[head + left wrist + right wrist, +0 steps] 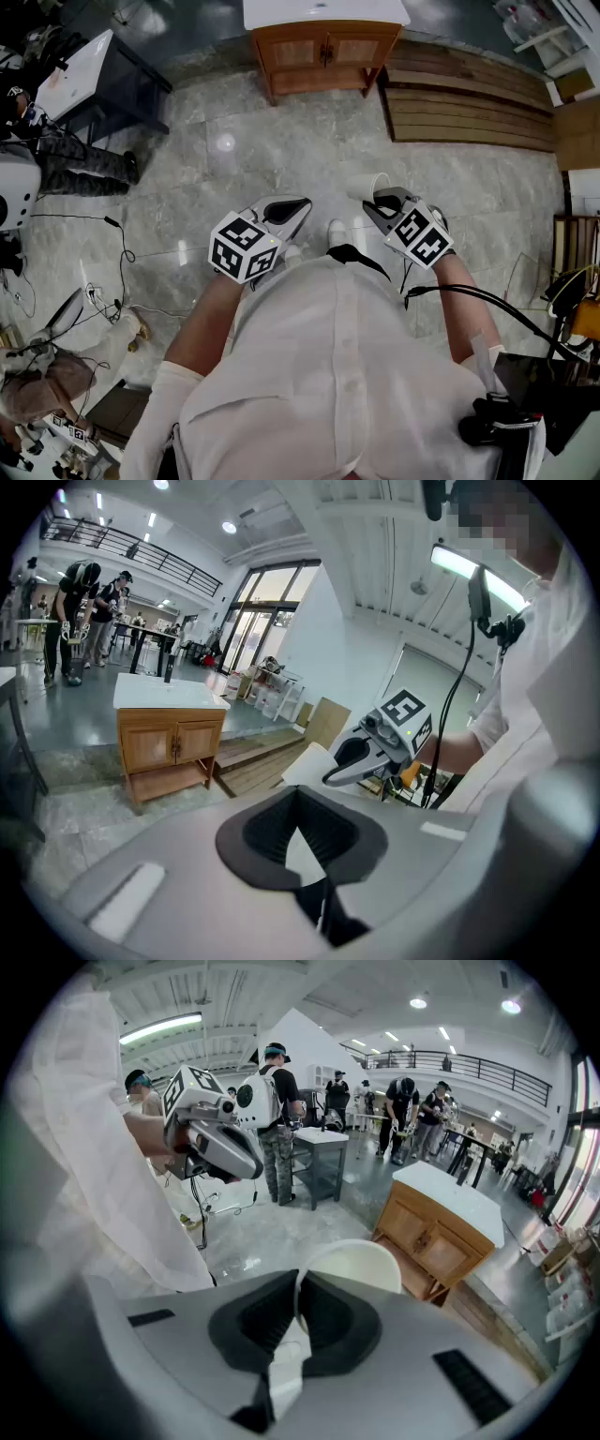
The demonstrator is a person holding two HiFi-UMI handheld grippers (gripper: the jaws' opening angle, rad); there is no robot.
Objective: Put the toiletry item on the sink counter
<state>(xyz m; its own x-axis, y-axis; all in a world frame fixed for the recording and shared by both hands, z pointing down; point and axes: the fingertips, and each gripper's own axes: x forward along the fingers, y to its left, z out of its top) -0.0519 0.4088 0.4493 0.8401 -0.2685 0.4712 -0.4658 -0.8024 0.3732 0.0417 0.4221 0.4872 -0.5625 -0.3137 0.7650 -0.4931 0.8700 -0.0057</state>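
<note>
A white cup [367, 186] hangs over the stone floor, held by its rim in my right gripper [377, 200]. In the right gripper view the dark pads pinch the thin wall of the cup [354, 1264], and my right gripper [298, 1283] is shut on it. My left gripper [289, 210] floats beside it at the same height, its jaws together with nothing between them; the left gripper view shows my left gripper [298, 793] shut. The wooden sink cabinet [324, 49] with its white counter [323, 11] stands some way ahead, apart from both grippers.
A stepped wooden platform [469, 103] lies right of the cabinet. A dark table [89, 80] and a standing person's legs [84, 164] are at the far left. Cables [112, 272] trail over the floor on the left. More people and tables [323, 1147] fill the hall behind.
</note>
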